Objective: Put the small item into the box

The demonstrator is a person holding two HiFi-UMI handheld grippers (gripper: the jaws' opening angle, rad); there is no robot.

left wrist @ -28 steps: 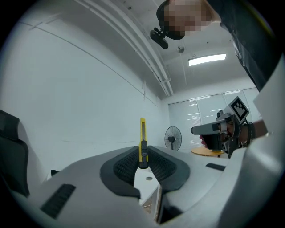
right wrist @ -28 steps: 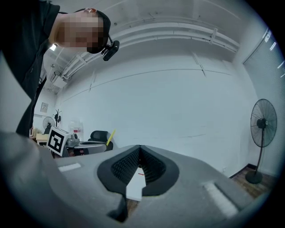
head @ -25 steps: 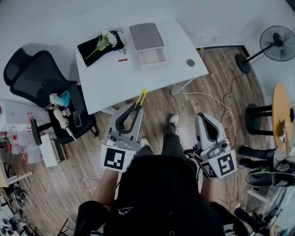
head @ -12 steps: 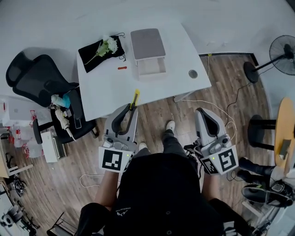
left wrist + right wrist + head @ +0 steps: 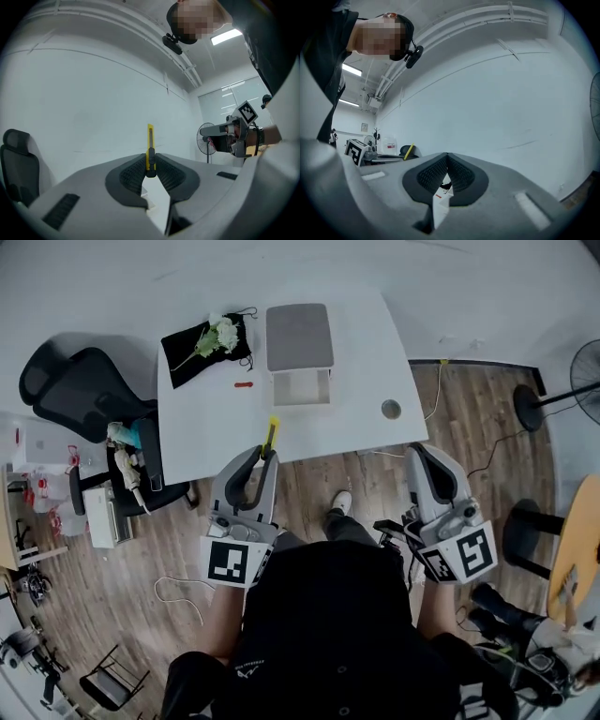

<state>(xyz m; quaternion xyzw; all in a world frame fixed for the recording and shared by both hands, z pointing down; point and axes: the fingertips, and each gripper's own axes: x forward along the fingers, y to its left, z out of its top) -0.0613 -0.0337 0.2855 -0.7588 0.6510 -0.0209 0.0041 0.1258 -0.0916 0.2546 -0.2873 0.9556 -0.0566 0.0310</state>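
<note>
In my left gripper a yellow utility knife sticks out forward, its tip just over the front edge of the white table. The left gripper view shows that knife upright, pinched between the shut jaws of the left gripper. On the table's far side stands a grey-lidded box with its pale drawer pulled out. A small red item lies left of the drawer. My right gripper hangs over the floor right of the table, shut and empty; its tips meet.
A black cloth with a white flower lies at the table's back left. A round grey disc sits near the right edge. A black office chair stands left of the table. Cables run across the wooden floor.
Both grippers have come forward toward the table; the knife's tip now reaches over the front edge. The left gripper still holds the knife, and the right stays shut.
</note>
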